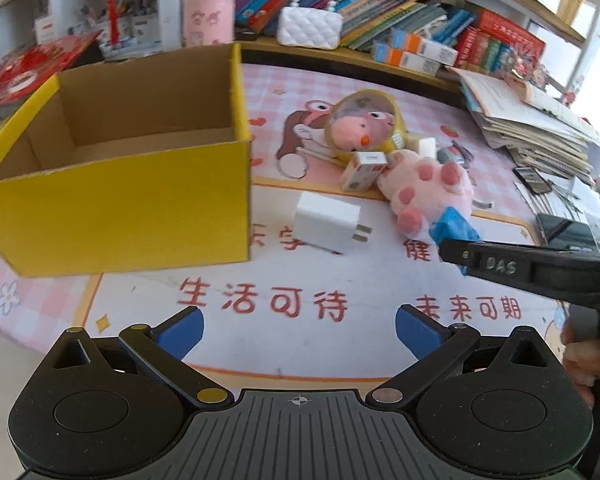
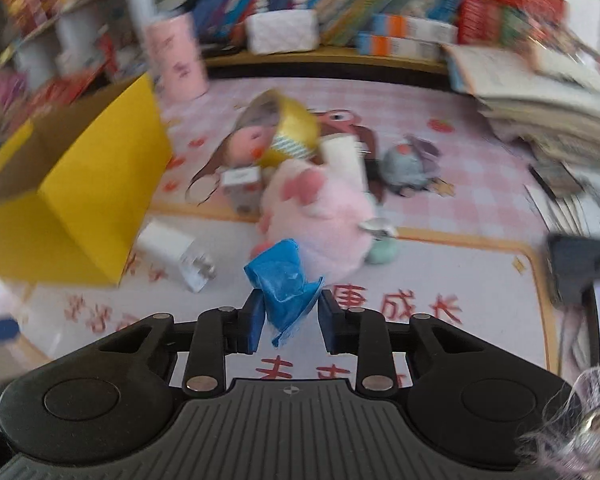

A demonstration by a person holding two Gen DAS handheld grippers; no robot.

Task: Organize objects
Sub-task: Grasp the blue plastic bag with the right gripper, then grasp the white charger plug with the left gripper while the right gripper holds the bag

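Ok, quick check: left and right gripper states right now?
Left gripper: open, nothing between its fingers.
Right gripper: shut on the blue plastic bag.

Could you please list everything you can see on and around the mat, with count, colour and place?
cardboard box: one, yellow outside, brown inside, open, nothing visible inside, left on the mat
charger plug: one, white, beside the box
plush toy: one, pink, mid-mat
tape roll: one, yellow, behind the plush toy
small carton: one, white, against the plush toy
grey toy: one, right of the plush toy
handbag: one, white, on the shelf
books: many, mixed colours, on the shelf
paper stack: one, right edge
blue packet: one, crumpled, in the right gripper
left gripper: open, empty
right gripper: shut on the blue packet
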